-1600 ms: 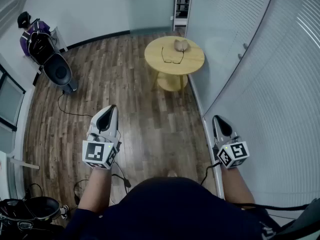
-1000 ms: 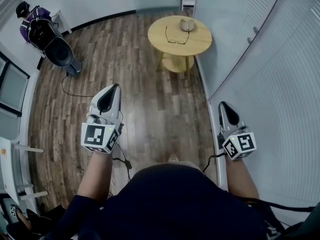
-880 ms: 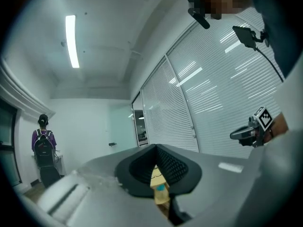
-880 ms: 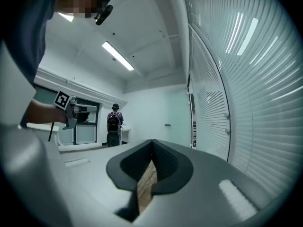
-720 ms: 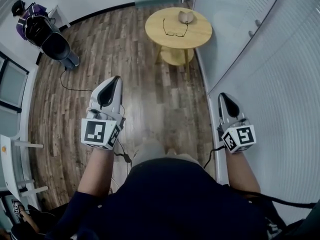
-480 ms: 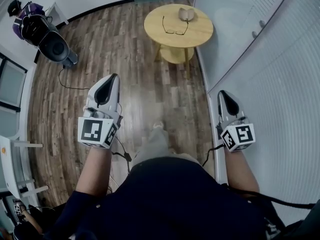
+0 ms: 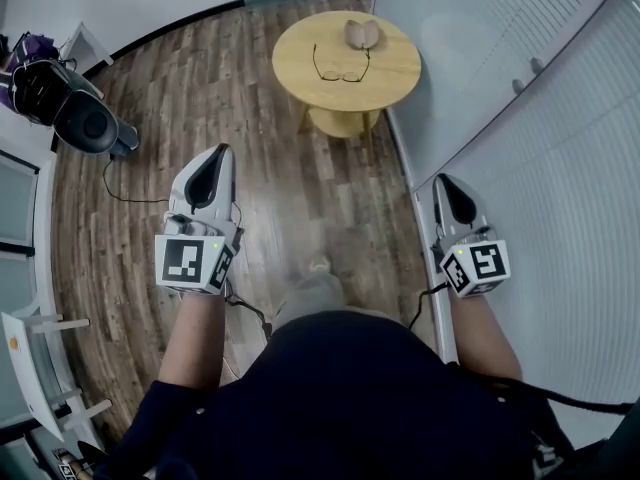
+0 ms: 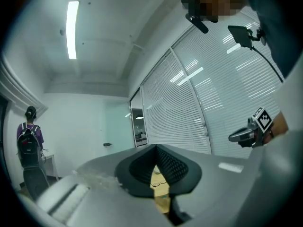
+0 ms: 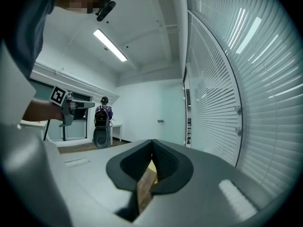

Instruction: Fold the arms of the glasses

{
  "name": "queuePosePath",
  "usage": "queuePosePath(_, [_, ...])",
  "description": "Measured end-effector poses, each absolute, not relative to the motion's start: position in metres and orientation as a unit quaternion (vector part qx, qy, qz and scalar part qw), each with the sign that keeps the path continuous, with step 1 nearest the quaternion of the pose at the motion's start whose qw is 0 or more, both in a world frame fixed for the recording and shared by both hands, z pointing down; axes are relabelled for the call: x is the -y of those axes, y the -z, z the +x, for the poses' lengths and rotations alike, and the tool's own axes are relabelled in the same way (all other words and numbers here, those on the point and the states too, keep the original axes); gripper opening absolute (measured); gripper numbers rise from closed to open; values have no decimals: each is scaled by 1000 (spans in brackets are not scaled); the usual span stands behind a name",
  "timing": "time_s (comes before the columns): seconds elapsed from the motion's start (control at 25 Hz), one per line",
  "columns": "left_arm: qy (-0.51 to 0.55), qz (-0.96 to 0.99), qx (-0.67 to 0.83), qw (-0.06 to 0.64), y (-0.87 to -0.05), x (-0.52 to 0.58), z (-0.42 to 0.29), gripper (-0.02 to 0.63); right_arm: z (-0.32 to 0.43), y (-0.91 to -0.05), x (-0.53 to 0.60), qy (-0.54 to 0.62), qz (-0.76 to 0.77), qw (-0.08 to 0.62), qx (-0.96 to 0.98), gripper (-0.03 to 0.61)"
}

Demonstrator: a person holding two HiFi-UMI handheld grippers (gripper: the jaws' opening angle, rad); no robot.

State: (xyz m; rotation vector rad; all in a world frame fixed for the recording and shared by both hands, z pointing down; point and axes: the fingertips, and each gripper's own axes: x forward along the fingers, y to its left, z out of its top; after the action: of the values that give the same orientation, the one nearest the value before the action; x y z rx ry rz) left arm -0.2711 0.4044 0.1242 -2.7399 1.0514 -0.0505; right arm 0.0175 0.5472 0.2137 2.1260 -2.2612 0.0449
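A pair of dark-framed glasses [image 7: 340, 66] lies with its arms spread on a round yellow table [image 7: 390, 68] far ahead. Behind the glasses sits a tan object [image 7: 360, 33]. My left gripper [image 7: 214, 156] and right gripper [image 7: 444, 183] are held level over the wooden floor, well short of the table. Both are shut and hold nothing. In the left gripper view the jaws [image 8: 156, 148] meet at their tips, and the table [image 8: 162, 200] and glasses [image 8: 159, 183] show small through the gap below them. The right gripper view shows its jaws [image 9: 152, 143] closed, with a slice of the table [image 9: 146, 183] below.
A glass wall with blinds [image 7: 520, 118] runs close along the right. A black round chair [image 7: 88, 125] stands at the left with a cable [image 7: 130, 196] trailing from it. A person with a backpack [image 9: 102, 115] stands by the far wall. White furniture [image 7: 30, 368] stands at the lower left.
The person has walked toward the table, carrying both grippers forward. The table and glasses now sit larger and lower in the head view. Both grippers stayed shut.
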Motion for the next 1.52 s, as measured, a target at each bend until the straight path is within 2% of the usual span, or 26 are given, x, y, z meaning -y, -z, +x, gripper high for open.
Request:
queuePosePath(0.44, [20,-939,-324,112,-119,-288,-255,2,22,-214,-447,-23,706,13,707,6])
queuePosePath(0.88, [10,-948,-297,115,-114,-227,-233,2,29,-205,-390,-20,716,21,698,6])
queuePosePath(1.52, [23,-936,-332,111,-114,-124,-156,2,117,-208,-264,-25,699,19,714,6])
